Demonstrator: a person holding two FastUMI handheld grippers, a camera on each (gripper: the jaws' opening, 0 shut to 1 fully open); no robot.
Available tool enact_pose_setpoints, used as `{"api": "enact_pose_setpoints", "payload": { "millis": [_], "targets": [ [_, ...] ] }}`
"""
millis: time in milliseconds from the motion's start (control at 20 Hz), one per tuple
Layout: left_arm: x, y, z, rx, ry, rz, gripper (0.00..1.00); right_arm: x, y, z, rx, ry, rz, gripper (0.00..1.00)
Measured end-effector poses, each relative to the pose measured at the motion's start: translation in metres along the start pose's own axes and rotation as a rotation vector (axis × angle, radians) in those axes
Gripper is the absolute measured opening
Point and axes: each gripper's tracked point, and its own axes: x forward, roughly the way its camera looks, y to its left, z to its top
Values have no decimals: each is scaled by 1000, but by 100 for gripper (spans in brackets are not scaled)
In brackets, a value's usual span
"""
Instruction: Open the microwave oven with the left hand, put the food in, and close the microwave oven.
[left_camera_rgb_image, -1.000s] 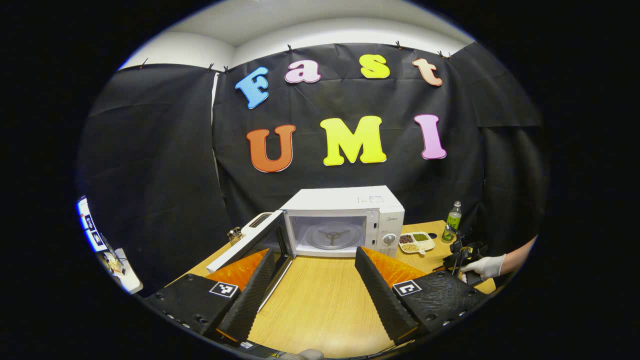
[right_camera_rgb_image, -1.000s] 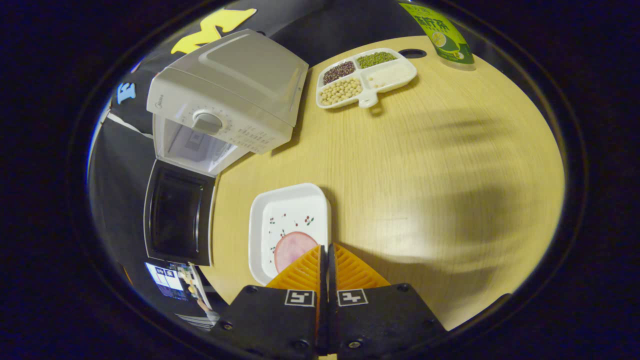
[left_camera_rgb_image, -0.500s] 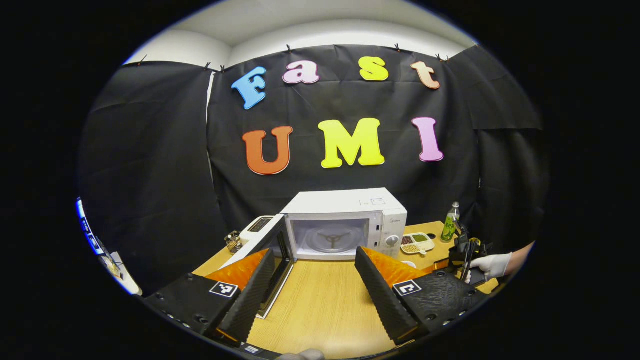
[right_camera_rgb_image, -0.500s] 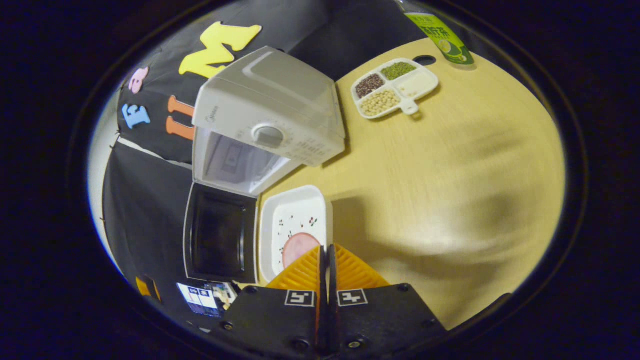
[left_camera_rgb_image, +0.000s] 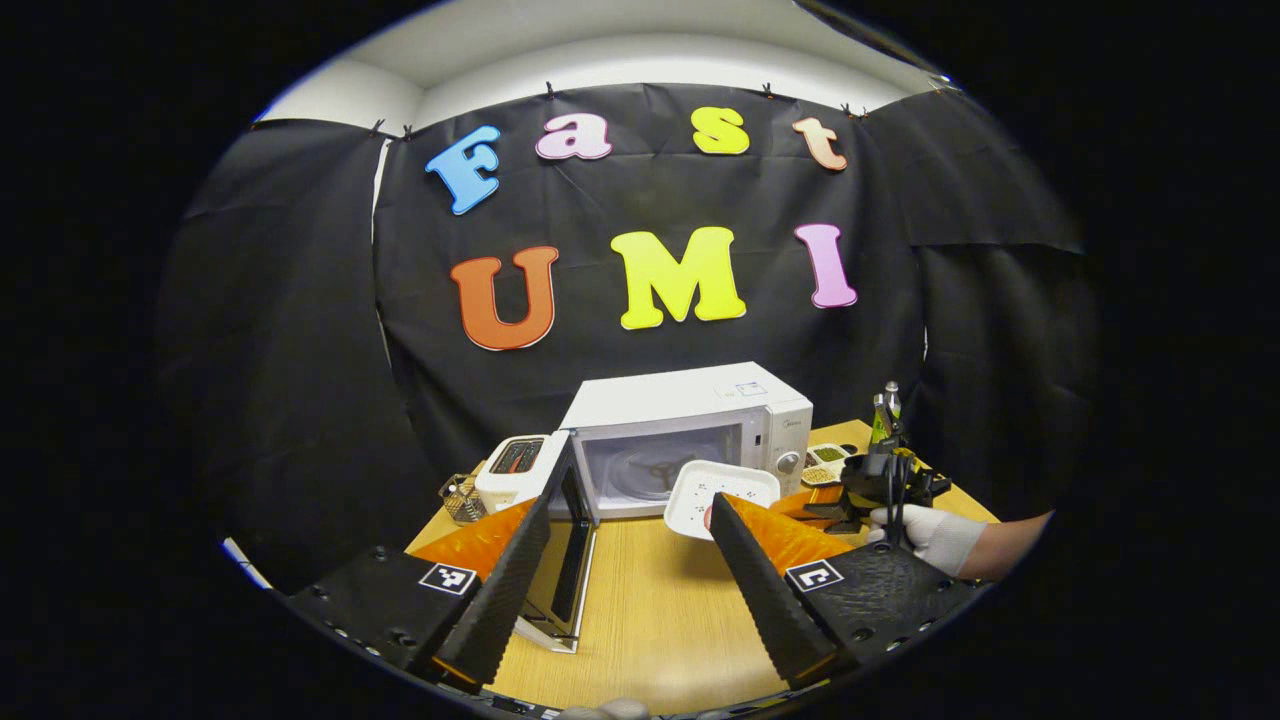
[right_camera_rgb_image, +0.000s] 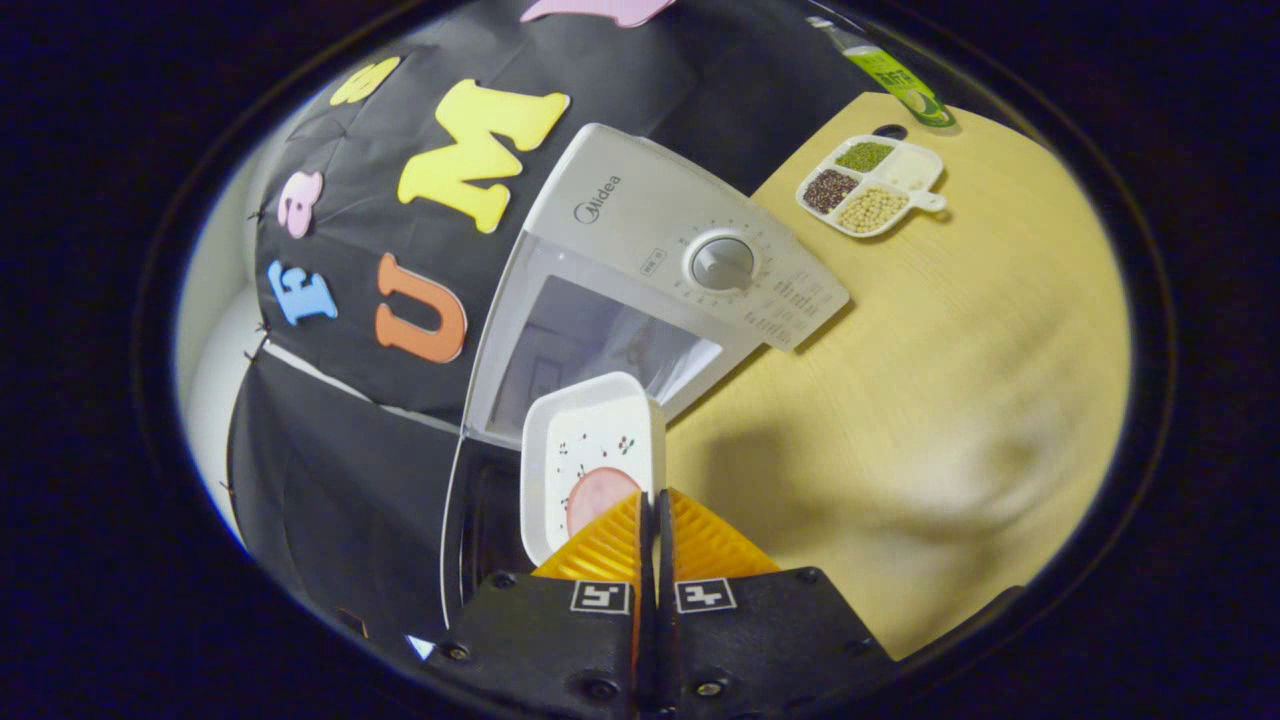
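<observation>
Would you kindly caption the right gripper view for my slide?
Right tool pinching the white plate of food by its rim, before the open microwave.

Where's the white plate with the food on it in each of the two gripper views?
Left gripper view: white plate held up just right of centre, before the open microwave.
Right gripper view: lower centre, its edge pinched by the right gripper.
Shared landmark: the microwave's dial.

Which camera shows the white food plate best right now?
The right gripper view: the white plate sits close, its pink slice visible, rim pinched by the right gripper. The left gripper view shows it small before the microwave.
</observation>
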Motion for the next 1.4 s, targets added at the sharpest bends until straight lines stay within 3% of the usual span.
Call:
{"api": "enact_pose_setpoints", "payload": {
  "millis": [200,300,550,850,1150,1400],
  "targets": [
    [-12,21,-24,-28,27,-9,96,28,27,1,33,-201,2,4],
    [-14,33,-38,-20,43,1,96,46,26,1,101,-259,-38,4],
    [-11,69,-72,-28,80,63,96,90,31,12,196,-440,-53,0],
    [2,89,-84,-30,94,86,96,147,28,19,250,-512,-111,4],
    [13,94,-87,-36,117,83,96,194,12,45,342,-568,-143,0],
    [16,93,-87,-23,127,74,96,199,19,60,339,-607,-86,14]
  ]
}}
